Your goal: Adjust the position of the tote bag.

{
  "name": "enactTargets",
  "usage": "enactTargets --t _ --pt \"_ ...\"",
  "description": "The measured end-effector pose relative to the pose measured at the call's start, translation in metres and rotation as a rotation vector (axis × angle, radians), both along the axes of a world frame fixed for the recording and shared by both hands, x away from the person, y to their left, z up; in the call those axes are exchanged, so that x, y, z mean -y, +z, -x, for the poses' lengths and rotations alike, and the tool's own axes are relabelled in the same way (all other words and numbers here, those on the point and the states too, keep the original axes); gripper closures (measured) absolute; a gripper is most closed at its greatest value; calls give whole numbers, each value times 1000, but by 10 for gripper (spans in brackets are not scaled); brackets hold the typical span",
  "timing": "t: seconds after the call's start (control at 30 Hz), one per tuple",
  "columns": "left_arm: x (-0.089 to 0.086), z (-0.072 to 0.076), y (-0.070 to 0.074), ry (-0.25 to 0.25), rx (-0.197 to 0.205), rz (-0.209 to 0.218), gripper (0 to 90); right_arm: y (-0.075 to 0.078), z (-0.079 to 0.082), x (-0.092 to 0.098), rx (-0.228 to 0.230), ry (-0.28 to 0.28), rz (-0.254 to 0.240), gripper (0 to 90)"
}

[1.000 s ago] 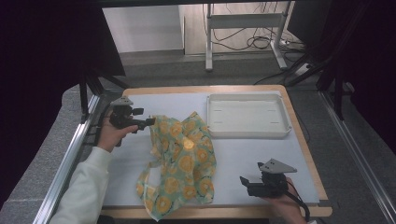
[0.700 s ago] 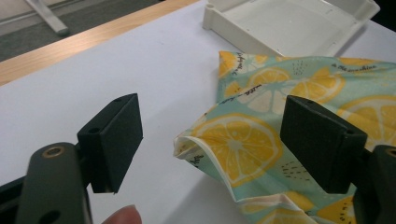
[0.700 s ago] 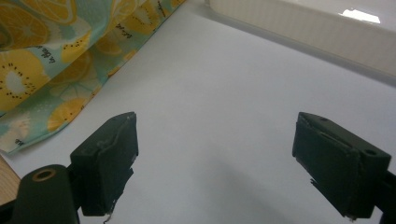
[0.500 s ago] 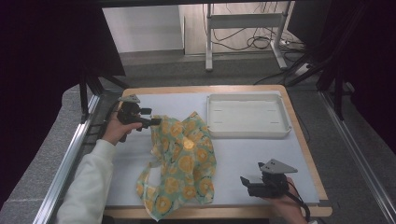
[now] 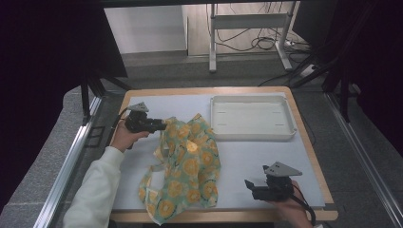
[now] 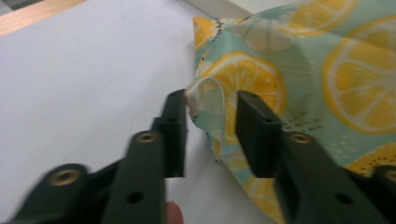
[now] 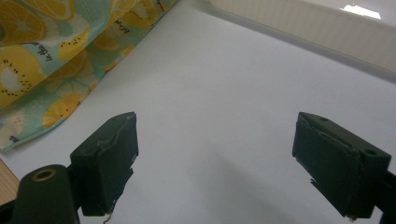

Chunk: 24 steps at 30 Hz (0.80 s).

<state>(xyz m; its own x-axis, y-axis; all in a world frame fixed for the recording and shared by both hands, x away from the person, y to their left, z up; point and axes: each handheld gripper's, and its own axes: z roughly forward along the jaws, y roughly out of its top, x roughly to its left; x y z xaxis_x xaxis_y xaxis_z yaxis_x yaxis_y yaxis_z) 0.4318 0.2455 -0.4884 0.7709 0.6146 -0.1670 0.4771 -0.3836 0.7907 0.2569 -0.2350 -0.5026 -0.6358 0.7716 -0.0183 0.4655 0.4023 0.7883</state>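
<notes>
At the desk's [image 5: 247,161] left, the left hand-held gripper [image 6: 212,109] has just been closing around a hemmed corner of the lemon-print cloth [image 5: 187,166]; its own view shows a gap remaining. Right hand-held gripper [image 7: 215,154] hangs spread over bare desk, the white tray [image 5: 252,118] beyond.

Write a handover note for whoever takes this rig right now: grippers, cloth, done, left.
Left gripper: jaws have just been closing around a hemmed corner of the lemon-print cloth; a gap remains, no firm pinch yet.
Right gripper: open, nothing between the jaws, over bare mat near the table's front right.
Cloth: crumpled at mid-table, left of the white tray, which holds nothing.
Done: corner reached.
Left: probably finish the pinch, then bring in the right gripper.
</notes>
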Motion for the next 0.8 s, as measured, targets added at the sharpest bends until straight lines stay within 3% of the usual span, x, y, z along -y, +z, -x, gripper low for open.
enactTargets --t 0.2,0.4,0.63,0.8 --pt "8 7 0 -10 23 -18 840 0 0 0 2 -1 1 147" --pt "11 14 2 11 27 -15 890 1 0 1 2 -6 1 147" --pt "-5 31 13 57 48 54 894 4 3 -1 21 -5 -16 171" --pt "-19 39 23 77 61 107 895 17 14 -14 51 47 -56 211"
